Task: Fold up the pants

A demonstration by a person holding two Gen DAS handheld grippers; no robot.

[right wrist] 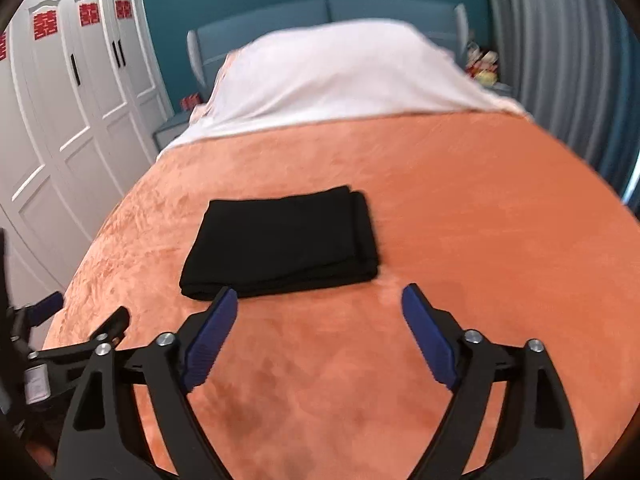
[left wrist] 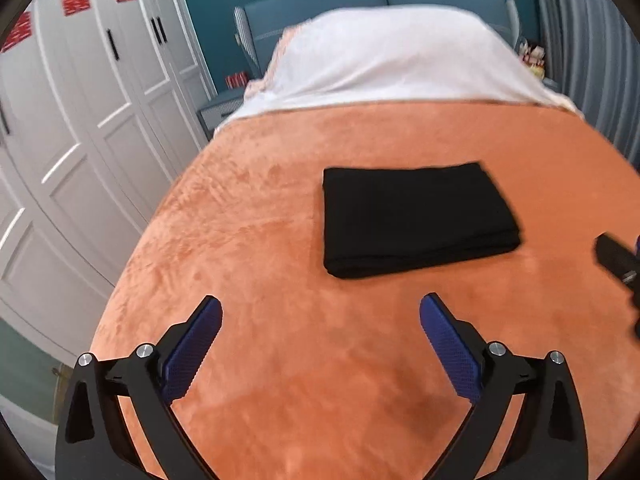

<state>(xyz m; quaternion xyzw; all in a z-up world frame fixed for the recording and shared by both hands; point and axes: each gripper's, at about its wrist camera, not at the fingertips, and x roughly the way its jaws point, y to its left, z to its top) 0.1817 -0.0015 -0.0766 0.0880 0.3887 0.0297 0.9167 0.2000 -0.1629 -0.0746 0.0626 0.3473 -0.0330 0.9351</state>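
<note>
Black pants (left wrist: 416,220) lie folded into a neat flat rectangle on the orange blanket (left wrist: 280,240) of a bed. They also show in the right wrist view (right wrist: 284,240). My left gripper (left wrist: 320,316) is open and empty, held above the blanket a little in front of the pants and to their left. My right gripper (right wrist: 320,304) is open and empty, just in front of the pants' near edge. The right gripper's tip shows at the right edge of the left wrist view (left wrist: 618,260). The left gripper shows at the lower left of the right wrist view (right wrist: 72,332).
A white sheet (left wrist: 392,56) covers the head of the bed, before a blue headboard (left wrist: 320,4). White wardrobe doors (left wrist: 80,120) stand to the left. A grey curtain (right wrist: 560,60) hangs to the right. Small nightstands (left wrist: 218,110) flank the bed.
</note>
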